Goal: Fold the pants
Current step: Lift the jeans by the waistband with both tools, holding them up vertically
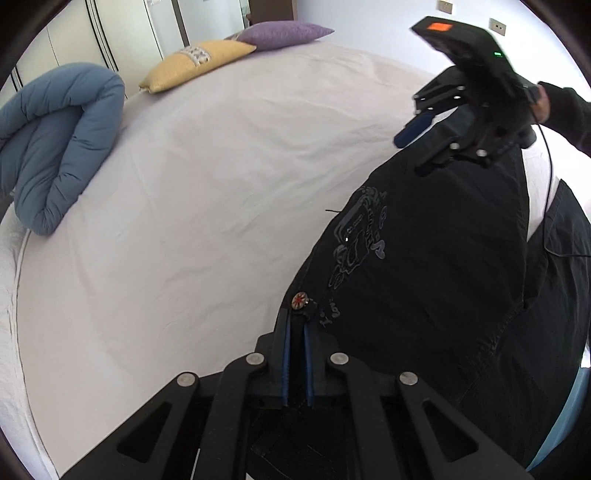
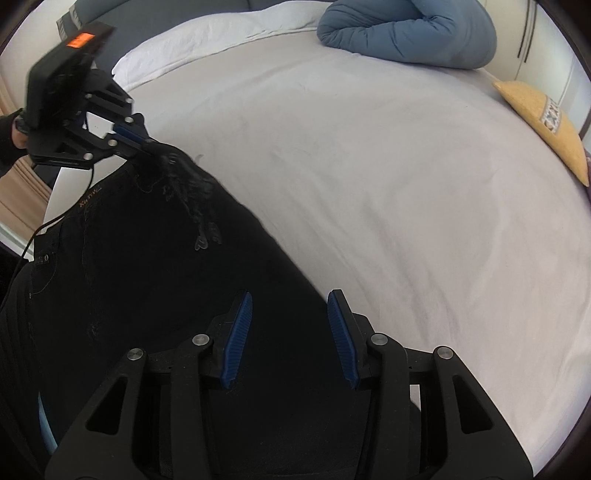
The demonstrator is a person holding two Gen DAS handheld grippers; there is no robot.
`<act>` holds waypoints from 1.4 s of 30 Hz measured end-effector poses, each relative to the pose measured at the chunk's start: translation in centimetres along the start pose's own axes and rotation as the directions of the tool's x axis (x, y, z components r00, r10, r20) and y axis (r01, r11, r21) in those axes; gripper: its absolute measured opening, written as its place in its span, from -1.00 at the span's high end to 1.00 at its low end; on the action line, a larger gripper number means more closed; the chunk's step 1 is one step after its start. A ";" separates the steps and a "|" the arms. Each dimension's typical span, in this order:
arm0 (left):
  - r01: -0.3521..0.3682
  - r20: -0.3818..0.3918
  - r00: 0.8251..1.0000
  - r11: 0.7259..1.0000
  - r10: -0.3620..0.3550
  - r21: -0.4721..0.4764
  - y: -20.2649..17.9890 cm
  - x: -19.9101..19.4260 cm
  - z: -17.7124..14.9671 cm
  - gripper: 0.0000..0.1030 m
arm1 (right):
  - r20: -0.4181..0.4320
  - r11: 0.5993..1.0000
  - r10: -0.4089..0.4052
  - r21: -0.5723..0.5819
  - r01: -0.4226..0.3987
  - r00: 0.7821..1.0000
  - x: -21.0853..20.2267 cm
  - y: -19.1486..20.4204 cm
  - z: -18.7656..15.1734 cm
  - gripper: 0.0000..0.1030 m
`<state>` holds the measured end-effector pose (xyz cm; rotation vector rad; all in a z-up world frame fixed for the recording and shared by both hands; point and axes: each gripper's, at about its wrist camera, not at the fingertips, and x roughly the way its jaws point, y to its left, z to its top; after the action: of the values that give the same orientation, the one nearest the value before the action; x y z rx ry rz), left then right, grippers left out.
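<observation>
Left tongs [image 1: 296, 317]: blue-padded fingers nearly together, pinching an edge of the black printed fabric pants [image 1: 424, 277] right by a small red-and-white round button [image 1: 299, 300]. The right wrist view confirms it: the left tongs [image 2: 146, 142] grip the bunched corner of the pants [image 2: 147, 277] and hold it off the bed.

Right tongs [image 2: 290, 332]: jaws wide apart, blue ribbed pads [image 2: 238, 332] either side of a clear gap, nothing between them. They sit just above the dark cloth, near its edge. In the left wrist view the right tongs [image 1: 417, 136] hover at the far end of the pants; contact with the fabric can't be made out from there.

Pants lie spread along the near side of the bed with the pale lilac sheet [image 1: 203, 184], grey graphic print facing up, one corner lifted by the left tongs.

Elsewhere on the bed, well apart from the pants: a folded blue quilted duvet [image 1: 55, 140], a yellow rectangular cushion with a patterned band [image 1: 195, 61], and a purple cushion [image 1: 284, 33] just beside it.
</observation>
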<state>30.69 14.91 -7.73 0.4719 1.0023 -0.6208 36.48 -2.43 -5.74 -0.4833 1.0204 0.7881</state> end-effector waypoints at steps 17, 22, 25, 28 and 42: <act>-0.009 0.034 0.999 1.000 0.008 0.024 0.2 -1.1 -1.1 0.89 | -0.047 0.992 0.021 -0.127 -0.027 0.999 0.5 2.9 3.5 0.92; -0.023 0.030 0.999 0.999 0.022 0.034 -0.1 -1.7 -1.5 0.89 | -0.005 0.962 -0.078 -0.261 0.074 0.997 -1.7 7.5 2.2 0.96; -0.032 0.030 0.999 0.997 0.030 0.074 -1.0 -2.3 -2.1 0.89 | 0.006 0.877 -0.213 -0.440 0.194 0.977 -2.3 11.6 0.6 0.96; -0.034 0.014 0.999 0.989 0.032 0.145 -3.0 -2.8 -3.2 0.90 | 0.027 0.668 -0.370 -0.687 0.286 0.929 -1.0 16.7 -2.9 0.97; 0.000 -0.064 0.998 0.937 0.023 0.349 -13.8 -5.3 -11.8 0.91 | 0.126 0.059 -0.487 -0.983 0.176 0.864 0.5 30.0 -16.5 0.97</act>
<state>11.96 13.50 -9.72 0.8161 0.9548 -0.7811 4.20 5.47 -13.76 -2.0177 0.3589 0.8951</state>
